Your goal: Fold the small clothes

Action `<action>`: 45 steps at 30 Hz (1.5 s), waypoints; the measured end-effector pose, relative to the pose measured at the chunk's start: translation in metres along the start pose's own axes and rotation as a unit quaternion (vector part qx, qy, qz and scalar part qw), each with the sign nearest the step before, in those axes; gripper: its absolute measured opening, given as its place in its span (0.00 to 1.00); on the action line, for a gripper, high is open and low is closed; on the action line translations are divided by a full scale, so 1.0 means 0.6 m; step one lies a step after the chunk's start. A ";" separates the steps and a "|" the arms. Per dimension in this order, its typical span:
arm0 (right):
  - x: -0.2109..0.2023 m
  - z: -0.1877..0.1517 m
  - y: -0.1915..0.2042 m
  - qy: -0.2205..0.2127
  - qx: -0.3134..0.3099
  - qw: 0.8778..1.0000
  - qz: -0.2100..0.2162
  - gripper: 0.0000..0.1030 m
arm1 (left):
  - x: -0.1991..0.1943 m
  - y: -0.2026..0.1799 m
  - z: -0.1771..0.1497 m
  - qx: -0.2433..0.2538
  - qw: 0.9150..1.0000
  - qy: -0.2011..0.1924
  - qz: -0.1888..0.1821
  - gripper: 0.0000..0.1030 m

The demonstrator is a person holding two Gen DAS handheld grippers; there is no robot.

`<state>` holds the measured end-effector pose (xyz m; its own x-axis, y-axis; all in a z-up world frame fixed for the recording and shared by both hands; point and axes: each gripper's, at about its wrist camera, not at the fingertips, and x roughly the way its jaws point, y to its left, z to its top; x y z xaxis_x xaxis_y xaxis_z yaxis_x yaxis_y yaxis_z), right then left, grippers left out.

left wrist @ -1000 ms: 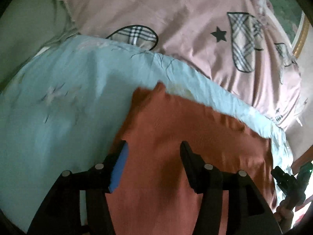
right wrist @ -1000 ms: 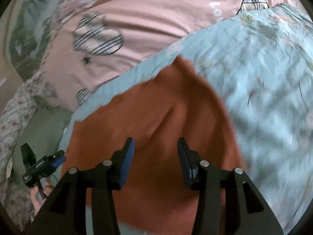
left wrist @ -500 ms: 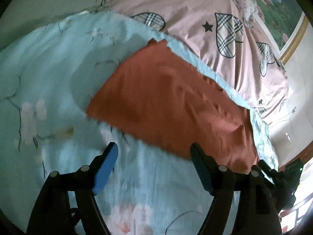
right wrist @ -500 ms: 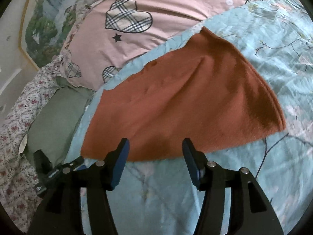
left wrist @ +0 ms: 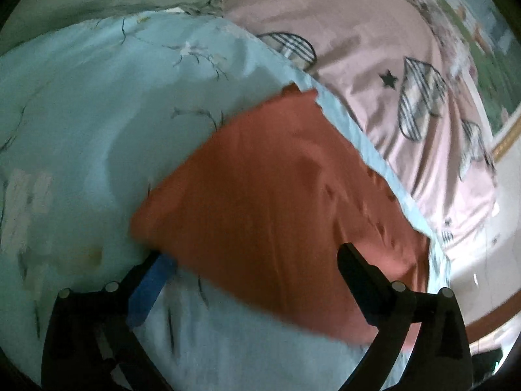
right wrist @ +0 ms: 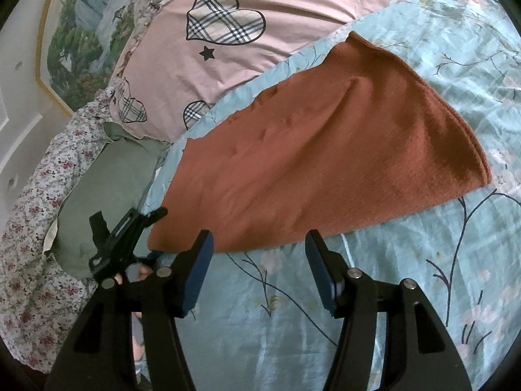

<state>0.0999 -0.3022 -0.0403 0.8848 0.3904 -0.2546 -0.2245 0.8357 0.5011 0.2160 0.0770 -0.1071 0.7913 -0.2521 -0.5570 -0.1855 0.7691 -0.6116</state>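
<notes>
A rust-orange cloth (left wrist: 276,195) lies folded flat on the light blue floral bedspread (left wrist: 81,114); it also shows in the right wrist view (right wrist: 325,150). My left gripper (left wrist: 254,267) is open, its fingers straddling the cloth's near edge, with the left finger's tip tucked at the near corner. My right gripper (right wrist: 259,254) is open and empty, just short of the cloth's near edge, over the bedspread (right wrist: 423,293). The left gripper also shows in the right wrist view (right wrist: 130,228) at the cloth's left corner.
A pink pillow with plaid hearts (right wrist: 228,32) lies behind the cloth, and shows in the left wrist view (left wrist: 390,65). A green cushion (right wrist: 107,179) and a floral sheet (right wrist: 29,195) lie at the left. A framed landscape picture (right wrist: 81,26) hangs on the wall.
Both grippers pulled back off the cloth a second ago. The left gripper has since moved forward again to the cloth's near edge. The right gripper has edged a little closer.
</notes>
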 end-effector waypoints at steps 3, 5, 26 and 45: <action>-0.003 0.007 -0.006 -0.001 0.005 1.000 0.005 0.58 | 0.014 -0.006 0.023 0.000 1.000 -0.011 0.005 0.74; -0.007 0.019 -0.013 0.000 0.003 1.000 0.006 0.58 | 0.025 -0.019 0.033 0.017 1.000 0.001 -0.004 0.23; 0.193 0.211 -0.033 0.146 0.005 0.986 0.085 0.71 | 0.048 -0.312 -0.171 0.379 0.925 0.022 -0.023 0.07; 0.158 0.307 0.036 0.085 -0.091 0.988 0.090 0.14 | -0.015 -0.346 -0.151 0.357 0.927 0.022 -0.115 0.07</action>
<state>0.2542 -0.3185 0.0984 0.7460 0.5853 -0.3177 -0.4552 0.7964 0.3982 0.1945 -0.1334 -0.0259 0.7351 -0.4684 -0.4902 0.4298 0.8811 -0.1975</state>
